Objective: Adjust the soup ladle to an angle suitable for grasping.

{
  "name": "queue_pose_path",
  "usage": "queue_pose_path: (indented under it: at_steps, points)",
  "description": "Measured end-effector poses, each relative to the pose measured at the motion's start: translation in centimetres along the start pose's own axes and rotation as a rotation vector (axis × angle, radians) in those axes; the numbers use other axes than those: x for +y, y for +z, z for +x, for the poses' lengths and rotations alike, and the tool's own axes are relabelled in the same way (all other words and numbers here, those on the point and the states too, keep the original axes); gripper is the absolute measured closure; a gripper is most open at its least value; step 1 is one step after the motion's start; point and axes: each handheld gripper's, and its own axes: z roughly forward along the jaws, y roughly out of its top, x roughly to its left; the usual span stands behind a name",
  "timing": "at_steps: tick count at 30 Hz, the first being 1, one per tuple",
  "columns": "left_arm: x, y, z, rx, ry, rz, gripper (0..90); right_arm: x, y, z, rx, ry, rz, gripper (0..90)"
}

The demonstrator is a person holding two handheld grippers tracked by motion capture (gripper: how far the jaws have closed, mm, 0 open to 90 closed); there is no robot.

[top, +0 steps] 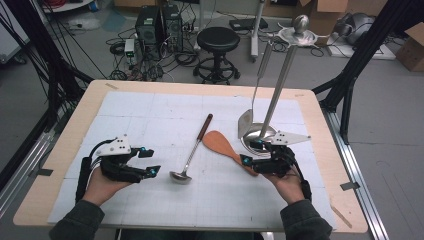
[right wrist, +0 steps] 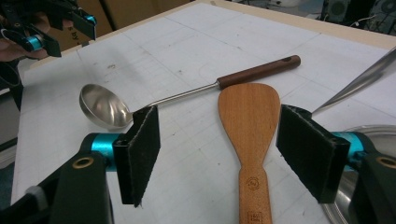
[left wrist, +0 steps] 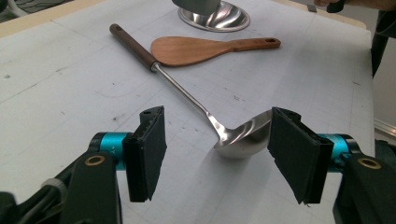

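I am at the approach step: my right gripper sits over the handle of the wooden spatula, jaws wide apart on either side of it and not yet touching, near the table's right side just beside the steel stand's base. My left gripper hangs with jaws apart in front of the ladle, whose bowl lies at mid-table. Next, I judge, I must lower the right jaws squarely around the narrow handle and close, keeping clear of the base. I count one wooden spatula, one ladle on the table, one turner hanging from the stand, and two grippers.
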Motion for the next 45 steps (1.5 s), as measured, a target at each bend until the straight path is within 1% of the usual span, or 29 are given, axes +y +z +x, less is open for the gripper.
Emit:
queue_pose_path:
  at_steps: [2, 4, 7, 10, 13, 14, 18, 21, 22, 24, 27, 29, 30, 31, 37, 45]
  points:
    - [0.0, 0.2, 0.0, -0.005, -0.001, 0.004, 39.5, -0.1, 0.0, 0.0, -0.006, -0.008, -0.004, 27.7]
    - [0.0, 0.4, 0.0, -0.009, -0.004, 0.008, 41.4, -0.3, 0.0, 0.1, -0.005, -0.002, -0.001, 27.4]
    - [0.0, 0.7, 0.0, -0.015, 0.009, 0.025, 44.4, -0.6, 0.1, 0.0, -0.011, -0.004, 0.006, 26.7]
    - [0.0, 1.1, 0.1, -0.015, 0.006, 0.04, 46.0, -0.8, 0.1, 0.0, -0.015, -0.002, 0.007, 26.2]
    - [0.0, 1.5, 0.1, -0.017, 0.004, 0.053, 49.6, -1.1, 0.2, 0.0, -0.019, 0.003, 0.012, 25.4]
    - [0.0, 1.6, 0.1, -0.014, -0.002, 0.053, 49.9, -1.1, 0.2, 0.0, -0.018, 0.003, 0.015, 25.4]
    - [0.1, 1.9, 0.2, -0.03, -0.008, 0.055, 55.3, -1.4, 0.4, 0.0, -0.019, -0.003, 0.028, 24.9]
    - [0.2, 2.3, 0.1, -0.042, 0.005, 0.069, 62.1, -1.5, 0.6, 0.0, -0.018, -0.001, 0.038, 24.6]
    - [0.2, 2.4, 0.1, -0.049, 0.003, 0.069, 65.2, -1.5, 0.6, 0.0, -0.017, -0.006, 0.039, 24.5]
    - [0.2, 2.7, 0.0, -0.049, 0.006, 0.075, 69.2, -1.6, 0.7, 0.0, -0.018, -0.002, 0.044, 23.9]
    - [0.3, 3.1, -0.1, -0.062, 0.008, 0.083, 76.0, -1.6, 0.7, 0.0, -0.018, -0.002, 0.043, 23.9]
    - [0.5, 3.4, -0.2, -0.069, 0.02, 0.094, 78.8, -1.6, 0.7, 0.0, -0.021, -0.002, 0.042, 23.9]
    - [0.5, 3.6, -0.3, -0.073, 0.017, 0.096, 80.1, -1.6, 0.7, 0.0, -0.022, -0.001, 0.041, 23.9]
    - [0.5, 3.8, -0.3, -0.077, 0.023, 0.1, 80.7, -1.6, 0.7, 0.0, -0.022, -0.004, 0.04, 23.9]
    - [0.8, 4.8, -0.7, -0.09, 0.025, 0.115, 80.5, -1.7, 0.7, 0.0, -0.02, -0.006, 0.045, 23.9]
    - [1.0, 5.7, -1.1, -0.105, 0.034, 0.129, 79.5, -1.8, 0.8, 0.1, -0.019, -0.009, 0.051, 23.9]
